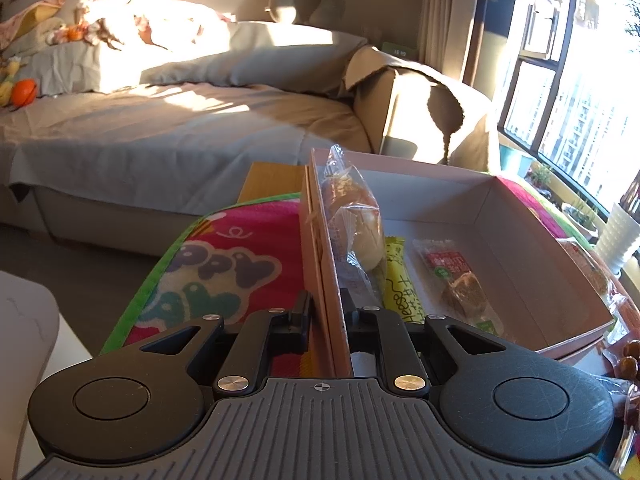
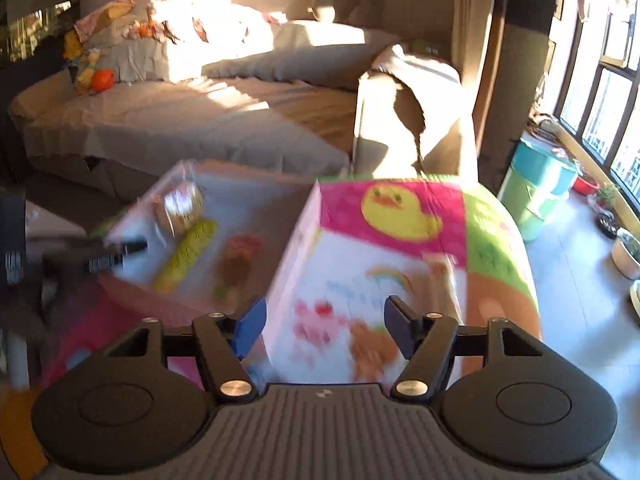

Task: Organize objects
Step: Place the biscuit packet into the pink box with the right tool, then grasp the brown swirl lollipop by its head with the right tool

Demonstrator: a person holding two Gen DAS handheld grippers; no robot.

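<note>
A shallow pink cardboard box (image 1: 520, 232) sits on a colourful cartoon mat (image 1: 240, 264). My left gripper (image 1: 326, 306) is shut on the box's left wall. Inside the box lie a clear bag with a bun (image 1: 356, 216), a yellow snack bar (image 1: 400, 280) and a wrapped cake slice (image 1: 460, 284). In the right wrist view the box (image 2: 304, 216) is blurred, with the bun bag (image 2: 180, 204), yellow bar (image 2: 188, 256) and cake slice (image 2: 236, 264) inside. My right gripper (image 2: 324, 324) is open and empty above the mat (image 2: 400, 240), right of the box.
More wrapped snacks (image 1: 600, 276) lie outside the box's right wall. A grey sofa (image 1: 180, 128) with toys stands behind the table. A teal bin (image 2: 536, 188) and plant pots (image 2: 628, 252) stand by the window at right.
</note>
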